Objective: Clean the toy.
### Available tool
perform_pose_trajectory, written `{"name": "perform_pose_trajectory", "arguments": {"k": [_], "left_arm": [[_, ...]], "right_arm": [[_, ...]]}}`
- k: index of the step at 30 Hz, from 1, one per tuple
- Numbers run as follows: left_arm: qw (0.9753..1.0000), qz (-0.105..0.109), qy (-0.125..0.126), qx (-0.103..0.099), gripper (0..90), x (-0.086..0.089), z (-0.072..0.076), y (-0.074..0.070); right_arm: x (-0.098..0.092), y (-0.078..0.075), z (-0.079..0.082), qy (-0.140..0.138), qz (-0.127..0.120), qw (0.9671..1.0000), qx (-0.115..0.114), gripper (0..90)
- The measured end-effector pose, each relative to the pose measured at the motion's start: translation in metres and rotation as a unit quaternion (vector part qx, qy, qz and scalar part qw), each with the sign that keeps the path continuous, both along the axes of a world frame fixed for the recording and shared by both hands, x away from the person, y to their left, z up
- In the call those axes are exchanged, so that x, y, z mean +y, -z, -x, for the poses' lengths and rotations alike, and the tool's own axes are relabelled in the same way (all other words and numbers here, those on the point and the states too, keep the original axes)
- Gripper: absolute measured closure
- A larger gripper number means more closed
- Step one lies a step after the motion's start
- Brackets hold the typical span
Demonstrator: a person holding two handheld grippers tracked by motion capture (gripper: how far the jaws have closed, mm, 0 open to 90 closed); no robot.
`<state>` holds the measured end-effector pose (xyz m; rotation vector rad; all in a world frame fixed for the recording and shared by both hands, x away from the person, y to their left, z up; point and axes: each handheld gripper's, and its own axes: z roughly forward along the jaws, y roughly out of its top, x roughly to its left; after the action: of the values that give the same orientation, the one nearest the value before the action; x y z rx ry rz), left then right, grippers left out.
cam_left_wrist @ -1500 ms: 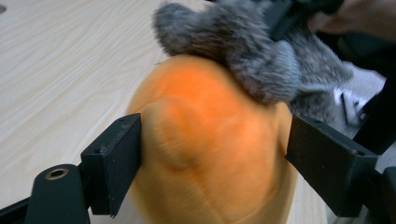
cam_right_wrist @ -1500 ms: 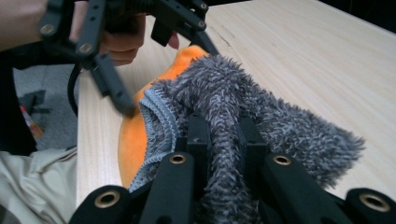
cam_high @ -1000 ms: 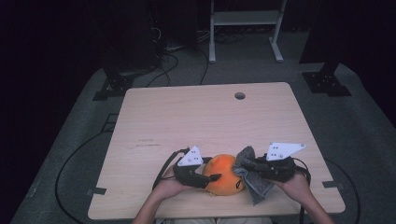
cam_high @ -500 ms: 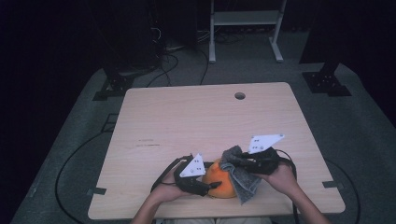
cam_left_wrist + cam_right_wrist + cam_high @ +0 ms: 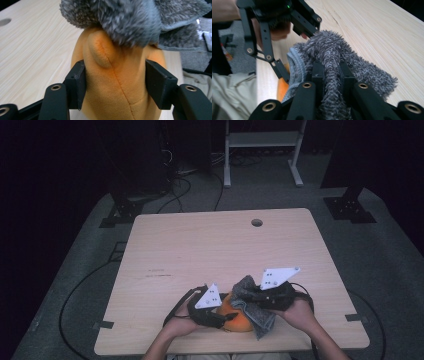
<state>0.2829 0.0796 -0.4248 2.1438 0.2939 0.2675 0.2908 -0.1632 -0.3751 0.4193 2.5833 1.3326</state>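
An orange plush toy [image 5: 235, 319] [image 5: 117, 75] sits near the table's front edge, squeezed between the jaws of my left gripper [image 5: 220, 318] [image 5: 115, 85]. A grey fluffy cloth [image 5: 252, 307] [image 5: 332, 65] [image 5: 120, 22] drapes over the toy's top and right side. My right gripper [image 5: 255, 296] [image 5: 329, 75] is shut on a fold of that cloth, pressing it against the toy. In the right gripper view the left gripper [image 5: 274, 27] sits just beyond the cloth, and a sliver of orange toy [image 5: 282, 90] shows below.
The light wooden table [image 5: 210, 250] has a cable hole [image 5: 256, 222] at its far edge. Cables [image 5: 177, 307] trail from the grippers at the front edge. A white shelf frame [image 5: 260, 150] and black stands are on the floor behind.
My right gripper has carried the grey cloth leftward onto the orange toy. The left gripper has kept its hold on the toy and shifted slightly.
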Motion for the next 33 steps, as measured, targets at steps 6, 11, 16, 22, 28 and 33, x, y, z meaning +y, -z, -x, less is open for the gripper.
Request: {"name": "perform_pose_trajectory", "arguments": {"k": [6, 11, 16, 22, 28, 33], "left_arm": [[0.9993, 0.011, -0.022, 0.027, 39.4, 0.011, -0.011, 0.005], [0.9987, 0.012, -0.04, 0.028, 38.7, 0.012, -0.016, 0.007], [0.9957, 0.022, -0.089, 0.017, 34.7, 0.009, -0.02, 0.011], [0.9942, 0.024, -0.104, 0.005, 31.5, 0.007, -0.02, 0.009], [0.9948, 0.053, -0.086, -0.008, 19.1, 0.028, -0.021, -0.005], [0.9987, 0.016, -0.048, 0.003, 38.9, 0.019, -0.019, 0.005]], "right_arm": [[-0.021, 0.022, -0.009, 0.047, -0.02, 0.9986, 0.015, 78.6], [-0.051, 0.043, -0.008, 0.085, -0.019, 0.9954, 0.042, 78.6], [-0.062, 0.043, 0.001, 0.1, -0.033, 0.9939, 0.032, 78.8], [-0.023, 0.027, 0.014, 0.047, -0.033, 0.9983, -0.003, 78.7], [-0.01, 0.035, -0.002, 0.046, -0.022, 0.9987, -0.003, 78.9], [-0.018, 0.039, -0.015, 0.055, -0.037, 0.9977, 0.013, 78.9]]}}
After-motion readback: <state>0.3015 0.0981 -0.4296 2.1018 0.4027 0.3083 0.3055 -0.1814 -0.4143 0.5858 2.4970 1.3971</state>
